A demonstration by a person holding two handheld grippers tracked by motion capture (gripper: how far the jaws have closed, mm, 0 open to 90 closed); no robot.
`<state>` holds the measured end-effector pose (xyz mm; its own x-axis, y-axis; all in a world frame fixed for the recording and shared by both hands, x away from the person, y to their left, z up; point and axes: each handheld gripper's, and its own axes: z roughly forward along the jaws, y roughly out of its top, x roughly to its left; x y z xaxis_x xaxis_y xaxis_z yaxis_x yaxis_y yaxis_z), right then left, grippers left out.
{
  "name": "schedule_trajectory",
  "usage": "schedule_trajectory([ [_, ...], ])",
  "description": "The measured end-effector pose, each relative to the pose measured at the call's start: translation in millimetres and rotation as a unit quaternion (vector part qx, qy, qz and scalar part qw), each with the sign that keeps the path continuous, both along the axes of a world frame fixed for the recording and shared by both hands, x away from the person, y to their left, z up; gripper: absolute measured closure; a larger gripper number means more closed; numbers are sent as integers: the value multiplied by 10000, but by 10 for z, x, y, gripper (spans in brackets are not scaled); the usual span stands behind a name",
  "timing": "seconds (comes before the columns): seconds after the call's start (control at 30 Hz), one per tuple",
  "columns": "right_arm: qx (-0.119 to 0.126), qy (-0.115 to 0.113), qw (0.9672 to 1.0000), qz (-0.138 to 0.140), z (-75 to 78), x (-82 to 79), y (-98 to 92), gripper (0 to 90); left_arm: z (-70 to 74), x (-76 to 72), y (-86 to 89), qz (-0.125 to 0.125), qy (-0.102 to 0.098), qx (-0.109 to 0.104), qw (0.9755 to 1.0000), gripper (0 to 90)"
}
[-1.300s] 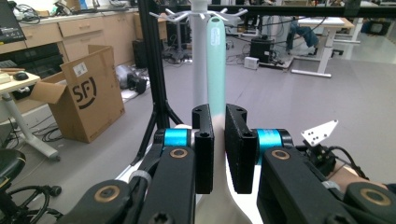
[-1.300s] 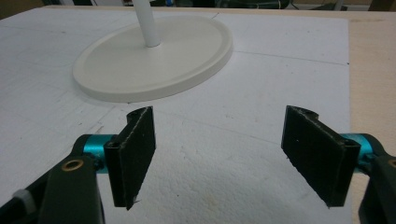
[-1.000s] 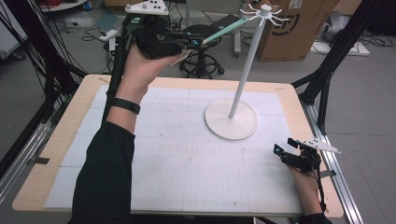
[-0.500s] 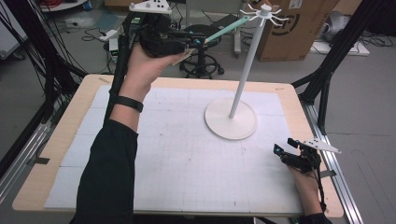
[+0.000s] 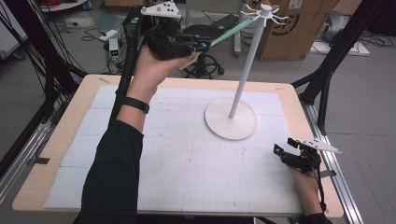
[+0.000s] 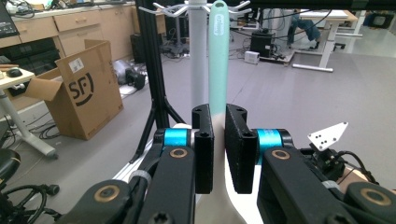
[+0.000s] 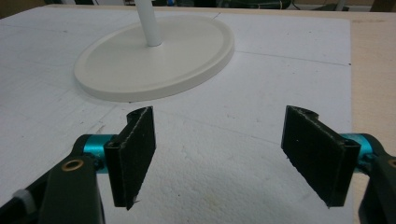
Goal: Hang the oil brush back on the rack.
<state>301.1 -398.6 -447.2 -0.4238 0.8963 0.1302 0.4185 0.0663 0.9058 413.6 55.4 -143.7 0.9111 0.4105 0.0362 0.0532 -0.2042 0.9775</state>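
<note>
My left gripper (image 5: 201, 46) is raised over the table's far edge and is shut on a utensil (image 5: 229, 31) with a mint-green handle and a pale lower part. The handle points at the hooks (image 5: 265, 11) on top of a white stand (image 5: 244, 67), and its tip is close beside them. In the left gripper view the handle (image 6: 218, 60) rises between the shut jaws of my left gripper (image 6: 218, 119), right next to the stand's pole (image 6: 198, 56). My right gripper (image 5: 281, 151) rests low at the table's front right, open and with nothing in it (image 7: 219, 135).
The stand's round white base (image 5: 231, 121) sits on the white gridded mat (image 5: 187, 158), right of centre. A cardboard box (image 5: 299, 28), a stool and cables lie on the floor beyond the table. Black frame legs (image 5: 327, 79) stand at the right.
My left gripper has shifted slightly to the right with the utensil, bringing the handle tip nearer the hooks. The right gripper has stayed put.
</note>
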Motion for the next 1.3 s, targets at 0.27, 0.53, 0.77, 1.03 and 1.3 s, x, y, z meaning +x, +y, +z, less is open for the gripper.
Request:
schedule_trajectory([
  [0.27,-17,-6,10000,7,1,1,-1,256,-14,2,-21,126,16,105,9999,823],
  [0.53,-11,6,10000,3,1,-1,1,256,-31,23,-6,271,85,127,9995,823],
  [0.77,-8,3,10000,5,2,0,-1,256,-76,52,-83,284,117,186,9994,822],
  [1.03,-3,3,10000,12,0,-2,1,256,-141,11,-128,331,25,399,9987,652],
  [1.3,-36,-14,10000,21,1,0,3,257,-486,-116,284,544,2,318,9980,400],
])
